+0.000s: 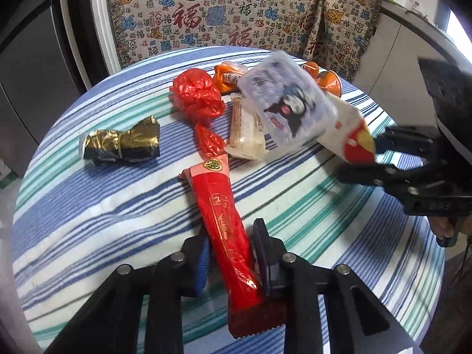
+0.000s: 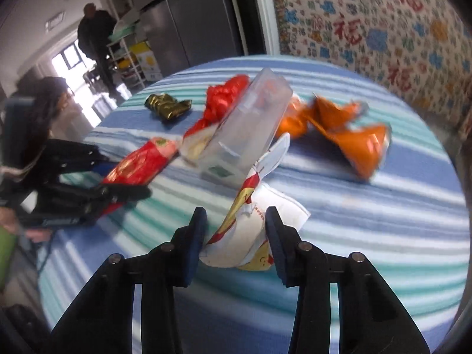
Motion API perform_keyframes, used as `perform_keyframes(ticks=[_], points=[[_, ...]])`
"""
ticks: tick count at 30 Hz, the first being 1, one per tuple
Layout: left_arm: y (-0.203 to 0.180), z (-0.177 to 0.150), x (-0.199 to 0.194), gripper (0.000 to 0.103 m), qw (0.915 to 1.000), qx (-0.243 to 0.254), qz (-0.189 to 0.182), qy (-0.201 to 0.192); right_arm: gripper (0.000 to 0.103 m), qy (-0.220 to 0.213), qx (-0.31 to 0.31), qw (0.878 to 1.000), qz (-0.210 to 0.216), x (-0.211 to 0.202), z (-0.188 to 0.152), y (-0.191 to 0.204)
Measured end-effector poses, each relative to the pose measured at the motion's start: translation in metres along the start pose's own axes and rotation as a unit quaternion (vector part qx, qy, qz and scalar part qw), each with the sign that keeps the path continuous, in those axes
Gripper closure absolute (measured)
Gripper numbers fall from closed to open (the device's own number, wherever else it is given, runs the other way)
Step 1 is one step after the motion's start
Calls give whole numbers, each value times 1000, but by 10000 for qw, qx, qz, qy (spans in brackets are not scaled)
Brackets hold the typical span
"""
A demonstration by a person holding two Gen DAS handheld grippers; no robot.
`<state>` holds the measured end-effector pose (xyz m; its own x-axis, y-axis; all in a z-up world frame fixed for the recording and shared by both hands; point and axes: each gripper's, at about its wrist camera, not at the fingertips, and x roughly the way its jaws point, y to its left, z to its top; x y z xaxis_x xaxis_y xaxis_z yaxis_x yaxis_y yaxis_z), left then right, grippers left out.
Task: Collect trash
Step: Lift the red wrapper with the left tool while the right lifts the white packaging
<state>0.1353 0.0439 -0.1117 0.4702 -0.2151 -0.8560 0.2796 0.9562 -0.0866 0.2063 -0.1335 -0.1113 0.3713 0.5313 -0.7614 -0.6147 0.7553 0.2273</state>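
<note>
Left gripper (image 1: pixel 230 261) clamped on the lower end of the long red wrapper (image 1: pixel 222 206) lying on the striped table (image 1: pixel 88 206); right gripper (image 2: pixel 236 244) pinching the crumpled white-and-red packet (image 2: pixel 247 227), clear bag (image 2: pixel 244 129) attached. Light, crinkly, slippery film: best pinched at sealed ends, firmly.

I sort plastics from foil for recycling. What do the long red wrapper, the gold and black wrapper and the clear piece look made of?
Red wrapper: glossy plastic film, probably; it has a crimped zigzag end and printed gold lettering.
Gold and black wrapper: metallic foil or metallised film; it is shiny and holds sharp crumples.
Clear piece: thin see-through plastic with print; blurred, so whether stiff or soft is unclear.
</note>
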Motion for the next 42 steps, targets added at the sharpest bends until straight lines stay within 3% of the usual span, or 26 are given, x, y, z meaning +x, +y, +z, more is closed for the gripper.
perform_keyframes(ticks=[5, 8, 9, 10, 13, 20, 21, 23, 24, 25, 26, 27, 38, 42], points=[[-4, -8, -8, 75, 9996, -80, -207, 186, 60, 204, 301, 9991, -206, -36, -35, -21], [-19, -10, -9, 60, 9995, 179, -109, 218, 57, 298, 328, 9974, -574, -49, -51, -27], [-23, -10, -10, 51, 9995, 247, -55, 196, 50, 320, 310, 9968, -657, -51, -57, -24], [-27, -10, -10, 49, 9994, 297, -7, 172, 40, 354, 317, 9964, -706, -51, -59, -25], [-31, -9, -10, 49, 9992, 346, -1, 182, 34, 386, 416, 9960, -693, -53, -61, -24], [-24, -4, -7, 49, 9997, 160, 63, 172, 30, 284, -706, 9910, -1098, -53, -52, 30], [-23, -4, -7, 49, 9997, 146, 65, 162, 33, 339, -784, 9898, -1140, -49, -51, 35], [-22, -3, -8, 49, 9998, 135, 73, 107, 57, 440, -749, 9892, -1181, -40, -48, 37], [-21, -3, -9, 51, 9999, 133, 78, 72, 92, 502, -608, 9901, -1165, -37, -46, 34], [-20, -3, -11, 73, 9999, 127, 95, 0, 94, 478, -418, 9909, -1191, -37, -42, 30], [-20, -2, -13, 86, 9999, 109, 117, -42, 97, 427, -287, 9918, -1170, -39, -40, 28], [-17, -2, -14, 90, 9999, 75, 105, -53, 97, 346, -129, 9935, -1072, -43, -37, 25], [-25, 7, -42, 93, 9983, -218, -388, -388, 97, -79, 711, 9963, -485, -74, -33, 12], [-33, 12, -50, 94, 9970, -204, -569, -483, 97, -144, 694, 9966, -431, -81, -32, 16]])
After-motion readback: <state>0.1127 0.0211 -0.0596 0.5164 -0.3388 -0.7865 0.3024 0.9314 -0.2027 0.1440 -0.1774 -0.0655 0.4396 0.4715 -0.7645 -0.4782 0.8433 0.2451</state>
